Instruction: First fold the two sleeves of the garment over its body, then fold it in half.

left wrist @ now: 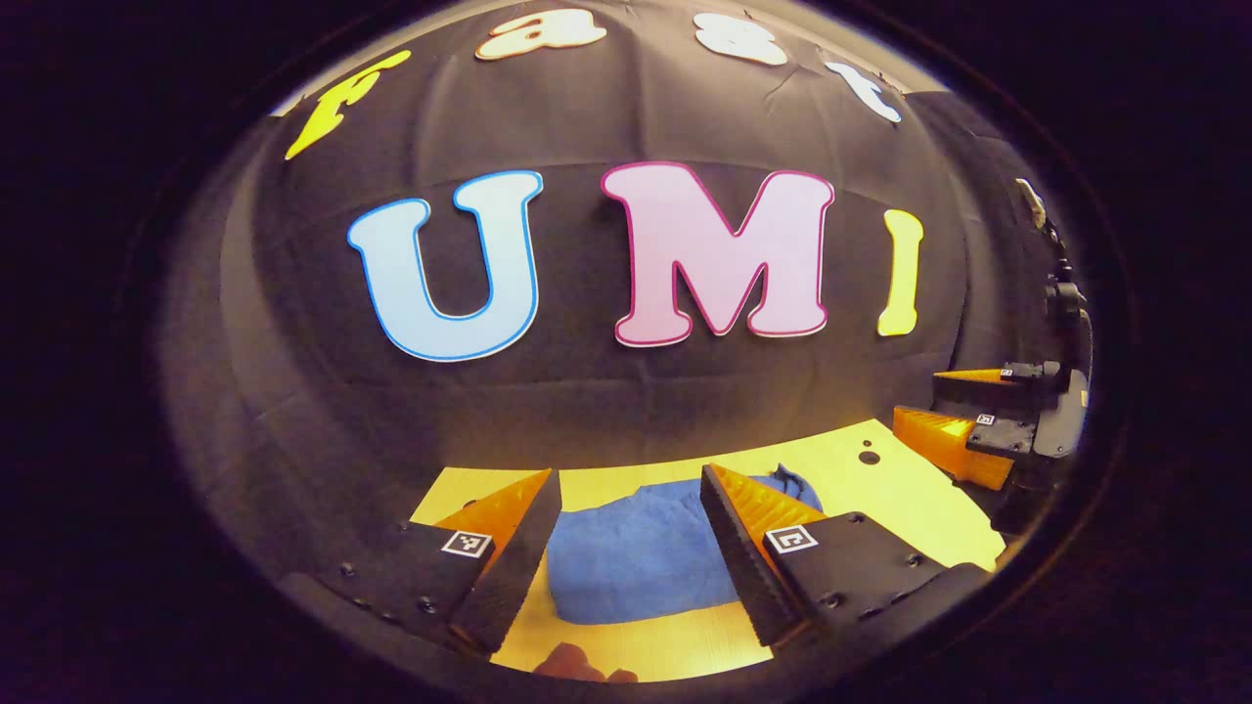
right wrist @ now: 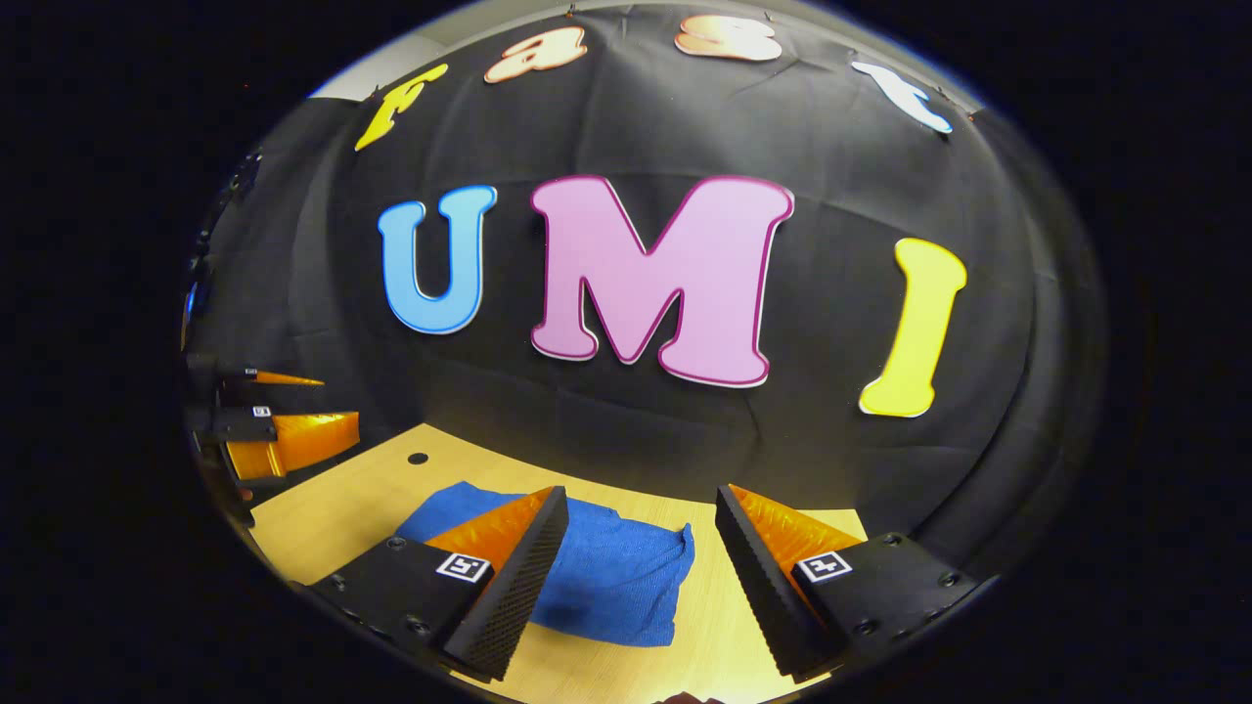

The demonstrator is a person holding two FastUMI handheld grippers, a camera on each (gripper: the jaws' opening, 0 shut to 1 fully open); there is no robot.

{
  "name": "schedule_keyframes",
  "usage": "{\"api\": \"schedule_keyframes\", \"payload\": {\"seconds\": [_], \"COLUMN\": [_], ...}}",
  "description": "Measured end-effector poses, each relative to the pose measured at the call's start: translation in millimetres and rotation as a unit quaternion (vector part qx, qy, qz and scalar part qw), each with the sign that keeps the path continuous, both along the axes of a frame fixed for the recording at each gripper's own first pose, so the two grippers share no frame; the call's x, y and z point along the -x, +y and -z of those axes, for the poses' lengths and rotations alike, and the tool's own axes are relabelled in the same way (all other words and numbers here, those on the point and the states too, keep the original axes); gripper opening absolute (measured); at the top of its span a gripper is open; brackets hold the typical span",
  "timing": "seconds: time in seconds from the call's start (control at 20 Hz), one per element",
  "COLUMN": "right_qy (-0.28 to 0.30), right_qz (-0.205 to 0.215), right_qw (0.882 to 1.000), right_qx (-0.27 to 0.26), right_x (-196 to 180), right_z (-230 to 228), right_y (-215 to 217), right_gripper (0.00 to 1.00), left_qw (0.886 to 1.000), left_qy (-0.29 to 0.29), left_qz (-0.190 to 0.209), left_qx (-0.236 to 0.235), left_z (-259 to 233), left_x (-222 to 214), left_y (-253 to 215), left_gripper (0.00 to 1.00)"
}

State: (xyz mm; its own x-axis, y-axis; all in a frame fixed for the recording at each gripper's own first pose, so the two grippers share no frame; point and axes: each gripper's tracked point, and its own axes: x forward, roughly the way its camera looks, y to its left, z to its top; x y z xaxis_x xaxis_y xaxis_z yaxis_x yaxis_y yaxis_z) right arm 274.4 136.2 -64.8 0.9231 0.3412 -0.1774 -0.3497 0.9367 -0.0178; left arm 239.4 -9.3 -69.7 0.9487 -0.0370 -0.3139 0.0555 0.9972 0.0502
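The soft blue cloth garment lies folded in a small bundle on the light wooden table. Both the left hand-held gripper and right hand-held gripper hang wide open above it, hiding its sides.

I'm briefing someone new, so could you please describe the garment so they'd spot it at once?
Find the pale wooden table before the black cloth wall. On it lies the blue garment, a compact folded bundle, the table's sole fabric item, beside a small dark hole.

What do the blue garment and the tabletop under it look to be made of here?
Blue garment: soft, fuzzy cloth, perhaps fleece or terry; matte nap, rounded folds. Tabletop: pale wood or wood-look laminate; smooth, faint grain lines in the right gripper view.
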Motion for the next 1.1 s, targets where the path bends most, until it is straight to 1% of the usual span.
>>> {"api": "schedule_keyframes", "payload": {"seconds": [0.15, 0.2, 0.3, 0.45, 0.55, 0.6, 0.75, 0.8, 0.85, 0.95, 1.0, 1.05, 1.1], "right_qy": [-0.031, -0.036, -0.039, -0.039, -0.041, -0.051, -0.065, -0.068, -0.073, -0.088, -0.098, -0.102, -0.093], "right_qz": [0.016, 0.018, 0.021, 0.035, 0.045, 0.049, 0.057, 0.060, 0.059, 0.062, 0.065, 0.067, 0.063], "right_qw": [0.999, 0.999, 0.999, 0.998, 0.997, 0.997, 0.996, 0.996, 0.995, 0.994, 0.993, 0.992, 0.993], "right_qx": [-0.011, -0.018, -0.032, -0.035, -0.036, -0.031, -0.024, -0.025, -0.027, -0.025, -0.026, -0.031, -0.036], "right_x": [55.6, 74.7, 112.6, 159.6, 192.3, 206.5, 229.3, 234.7, 238.8, 242.5, 242.8, 240.8, 241.3], "right_z": [-25.5, -32.1, -40.7, -48.4, -55.0, -62.5, -77.1, -82.1, -87.2, -97.3, -101.4, -104.1, -101.9], "right_y": [-9.3, -10.8, -16.9, -33.3, -45.2, -50.8, -62.4, -64.2, -63.8, -67.1, -69.2, -69.5, -67.4], "right_gripper": [0.96, 0.96, 0.96, 0.96, 0.96, 0.96, 0.96, 0.96, 0.96, 0.96, 1.00, 0.96, 0.96], "left_qw": [0.999, 0.999, 0.996, 0.995, 0.994, 0.993, 0.991, 0.990, 0.989, 0.987, 0.986, 0.985, 0.986], "left_qy": [-0.034, -0.045, -0.084, -0.100, -0.110, -0.119, -0.132, -0.137, -0.144, -0.159, -0.167, -0.170, -0.167], "left_qz": [0.003, 0.003, -0.003, 0.001, 0.006, 0.009, 0.022, 0.025, 0.024, 0.013, 0.010, 0.003, -0.004], "left_qx": [0.000, 0.006, 0.019, 0.023, 0.017, 0.015, 0.022, 0.026, 0.029, 0.031, 0.031, 0.027, 0.022], "left_z": [-17.2, -22.9, -37.4, -35.4, -36.6, -40.8, -51.8, -58.3, -64.8, -77.9, -82.9, -87.4, -85.0], "left_x": [58.4, 77.7, 108.4, 161.7, 195.3, 208.9, 232.5, 236.3, 240.8, 248.0, 251.0, 252.7, 256.3], "left_y": [-14.1, -17.9, -22.0, -28.2, -29.2, -29.9, -41.3, -44.7, -45.4, -41.6, -41.2, -40.6, -37.8], "left_gripper": [0.84, 0.83, 0.83, 0.83, 0.84, 0.83, 0.80, 0.80, 0.82, 0.81, 0.81, 0.81, 0.83]}}
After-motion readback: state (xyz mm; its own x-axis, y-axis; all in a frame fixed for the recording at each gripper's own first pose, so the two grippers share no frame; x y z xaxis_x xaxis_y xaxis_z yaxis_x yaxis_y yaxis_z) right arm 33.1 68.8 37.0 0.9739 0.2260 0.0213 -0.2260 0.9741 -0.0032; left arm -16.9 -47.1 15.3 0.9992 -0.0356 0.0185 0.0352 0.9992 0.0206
